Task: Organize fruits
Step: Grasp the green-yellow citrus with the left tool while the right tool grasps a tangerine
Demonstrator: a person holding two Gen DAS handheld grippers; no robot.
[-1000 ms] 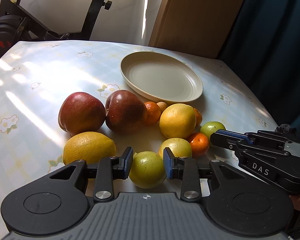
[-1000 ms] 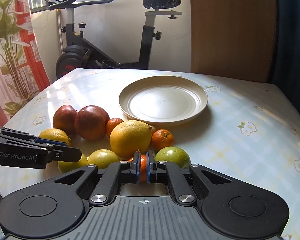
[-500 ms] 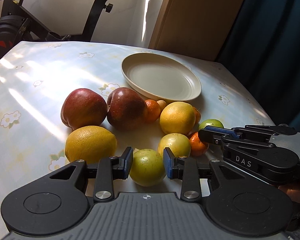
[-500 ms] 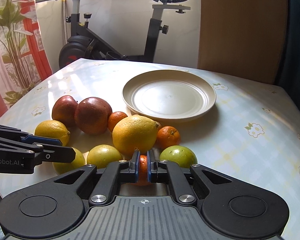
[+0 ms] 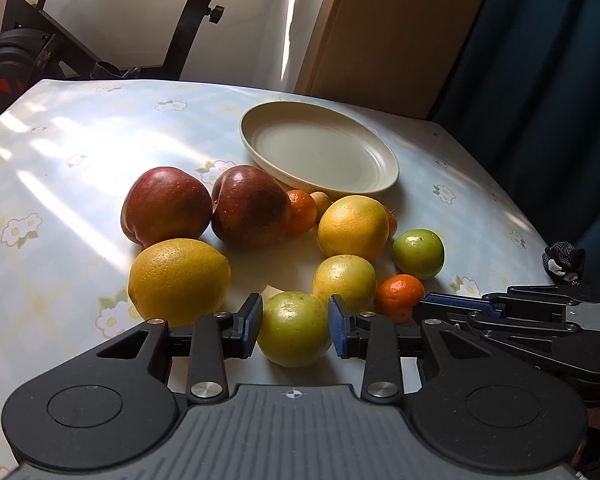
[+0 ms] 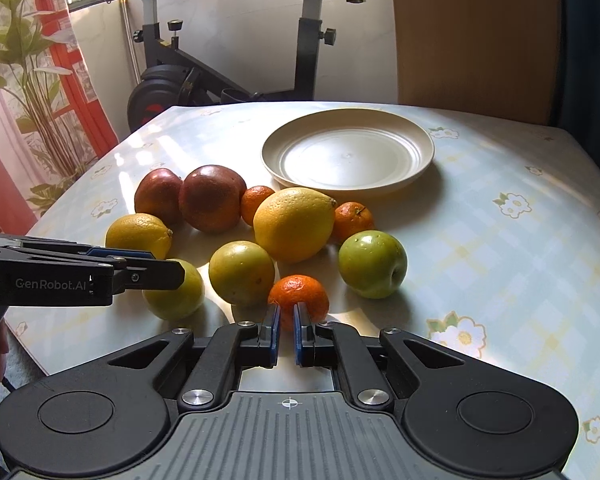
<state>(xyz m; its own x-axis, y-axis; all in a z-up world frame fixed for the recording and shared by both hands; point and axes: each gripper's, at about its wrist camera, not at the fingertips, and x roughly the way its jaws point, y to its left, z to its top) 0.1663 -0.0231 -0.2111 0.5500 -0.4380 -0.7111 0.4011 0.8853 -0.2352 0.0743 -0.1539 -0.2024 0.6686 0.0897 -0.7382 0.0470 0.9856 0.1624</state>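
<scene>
A round, smooth yellow-green fruit (image 5: 293, 328) sits at the near edge of the fruit cluster, between the blue pads of the left gripper (image 5: 295, 322). Its jaws have just been opening a little and flank the fruit closely; whether the pads still touch its skin cannot be told. The right gripper (image 6: 286, 334) has its jaws pressed nearly together, holding nothing, with a small dimpled orange mandarin (image 6: 299, 298) on the cloth just beyond its tips. Farther back lie two glossy dark-red apples (image 5: 204, 206), two large pebbly yellow citrus fruits (image 5: 179, 280), another yellow-green fruit (image 6: 241, 272) and a smooth green apple (image 6: 372, 264). A shallow round cream plate (image 6: 422, 160) stands empty at the far side of the glossy flower-printed tablecloth (image 6: 520, 248).
</scene>
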